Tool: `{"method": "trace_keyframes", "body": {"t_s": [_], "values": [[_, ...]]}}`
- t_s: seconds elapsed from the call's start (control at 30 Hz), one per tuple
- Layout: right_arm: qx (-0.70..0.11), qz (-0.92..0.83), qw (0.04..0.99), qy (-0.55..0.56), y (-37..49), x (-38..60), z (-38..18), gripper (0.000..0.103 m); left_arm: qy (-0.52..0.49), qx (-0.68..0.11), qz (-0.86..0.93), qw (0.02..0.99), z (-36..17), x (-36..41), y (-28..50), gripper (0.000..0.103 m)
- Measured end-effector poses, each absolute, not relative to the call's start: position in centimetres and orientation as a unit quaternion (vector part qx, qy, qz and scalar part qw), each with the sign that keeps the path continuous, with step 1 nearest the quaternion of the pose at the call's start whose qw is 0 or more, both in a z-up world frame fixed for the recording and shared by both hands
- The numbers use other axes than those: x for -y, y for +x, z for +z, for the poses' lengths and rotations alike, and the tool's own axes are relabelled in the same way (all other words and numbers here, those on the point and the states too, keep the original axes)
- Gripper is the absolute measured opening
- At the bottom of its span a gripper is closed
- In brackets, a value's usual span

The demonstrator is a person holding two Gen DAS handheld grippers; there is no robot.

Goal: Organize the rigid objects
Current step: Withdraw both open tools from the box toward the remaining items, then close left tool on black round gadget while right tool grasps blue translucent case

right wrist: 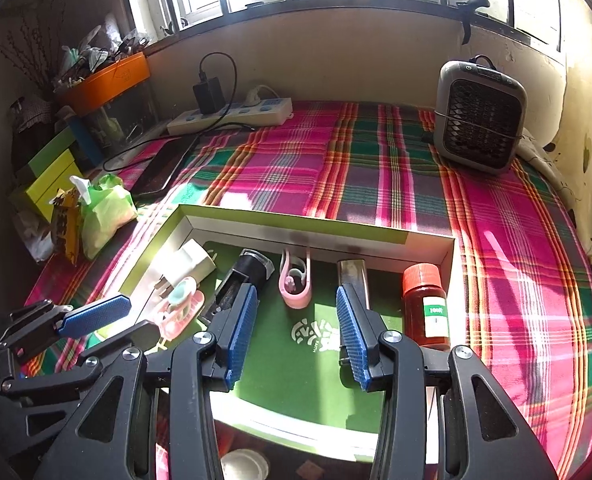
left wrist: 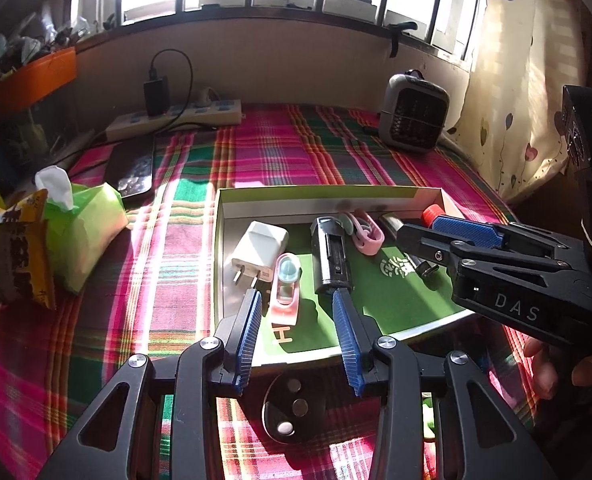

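Note:
A shallow box point(left wrist: 328, 194) point(right wrist: 296, 222) with a green floor lies on the plaid cloth. In it lie a white charger point(left wrist: 259, 248) point(right wrist: 190, 264), a pink gadget with a teal dome point(left wrist: 285, 286) point(right wrist: 178, 308), a black cylinder point(left wrist: 331, 256) point(right wrist: 240, 280), a pink clip point(left wrist: 366, 232) point(right wrist: 295, 282), a metal piece point(right wrist: 354, 280) and a red-capped bottle point(right wrist: 424, 304) point(left wrist: 432, 213). My left gripper point(left wrist: 298, 300) point(right wrist: 108, 320) is open and empty over the box's near left. My right gripper point(right wrist: 294, 300) point(left wrist: 428, 232) is open and empty over its middle.
A grey fan heater point(left wrist: 412, 114) point(right wrist: 478, 120) stands at the back right. A power strip point(left wrist: 176, 118) point(right wrist: 232, 114), a dark phone point(left wrist: 132, 168), a green tissue pack point(left wrist: 80, 228) point(right wrist: 104, 212) and a snack packet point(left wrist: 22, 256) lie left. A round black thing point(left wrist: 292, 408) lies under my left gripper.

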State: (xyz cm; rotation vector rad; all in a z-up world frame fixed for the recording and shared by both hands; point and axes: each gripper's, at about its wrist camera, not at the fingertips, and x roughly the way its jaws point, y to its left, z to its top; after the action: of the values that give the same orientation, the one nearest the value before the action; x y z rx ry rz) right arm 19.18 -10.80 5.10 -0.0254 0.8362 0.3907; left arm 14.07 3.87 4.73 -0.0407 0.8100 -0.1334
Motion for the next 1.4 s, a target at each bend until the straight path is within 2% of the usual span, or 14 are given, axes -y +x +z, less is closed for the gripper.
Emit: {"method": "trace_keyframes", "body": {"t_s": [0.1, 0.8, 1.4], "values": [[-0.399, 0.187, 0.898, -0.01, 18.2, 11.1, 5.3, 0.044, -0.014, -0.389, -0.059, 0.919, 5.0, -3.8, 13.2, 0.042], [-0.386, 0.159, 0.908, 0.03, 12.2, 15.0, 5.2, 0.05, -0.049, -0.384, -0.048, 0.921, 4.4, -5.1, 8.9, 0.042], [-0.412, 0.122, 0.902, 0.043, 8.9, 16.7, 2.4, 0.05, -0.074, -0.395, -0.055, 0.914, 2.4, -7.2, 6.6, 0.042]]}}
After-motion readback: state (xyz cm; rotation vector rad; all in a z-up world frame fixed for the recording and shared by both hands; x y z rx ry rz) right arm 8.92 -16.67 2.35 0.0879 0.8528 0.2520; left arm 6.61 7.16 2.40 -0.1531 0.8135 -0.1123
